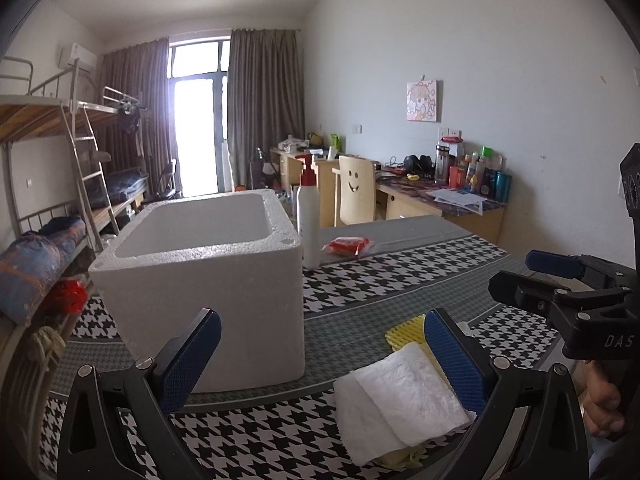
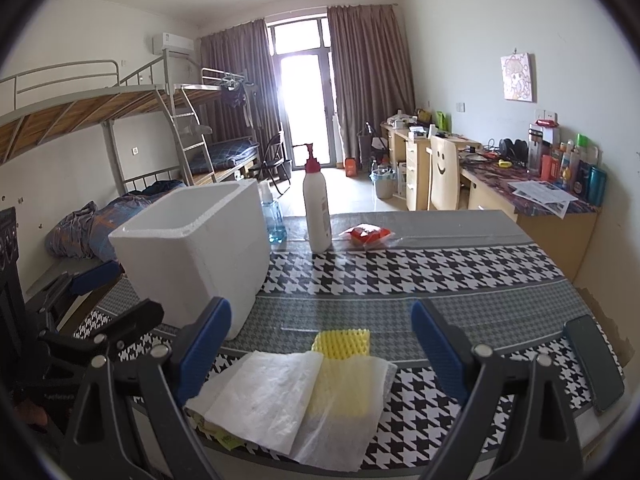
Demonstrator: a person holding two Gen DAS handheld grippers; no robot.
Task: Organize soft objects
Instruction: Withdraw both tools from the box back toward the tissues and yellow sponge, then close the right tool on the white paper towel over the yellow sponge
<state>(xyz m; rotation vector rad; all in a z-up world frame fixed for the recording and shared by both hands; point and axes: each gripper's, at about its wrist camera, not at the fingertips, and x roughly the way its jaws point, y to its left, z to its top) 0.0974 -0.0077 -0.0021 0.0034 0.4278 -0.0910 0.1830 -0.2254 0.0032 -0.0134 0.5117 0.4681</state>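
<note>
Soft sheets (image 2: 280,396), a loose pile of white foam wrap over a yellow foam net (image 2: 344,344), lie at the near edge of the table (image 2: 440,276), which wears a black-and-white houndstooth cloth. Largest on that table is the white foam box (image 1: 208,288), open-topped and upright, standing well left of the pile and apart from it. Behind the box stands a white pump bottle (image 2: 317,216) with a red top, upright, and just beside it lies a small red packet (image 2: 366,236). A dark phone (image 2: 596,364) rests flat at the table's right edge. The left gripper (image 1: 320,360) hovers with its blue pads spread wide, the foam box's near corner between them and the right pad over the pile. The right gripper (image 2: 320,356) likewise gapes wide above the sheets, holding nothing.
</note>
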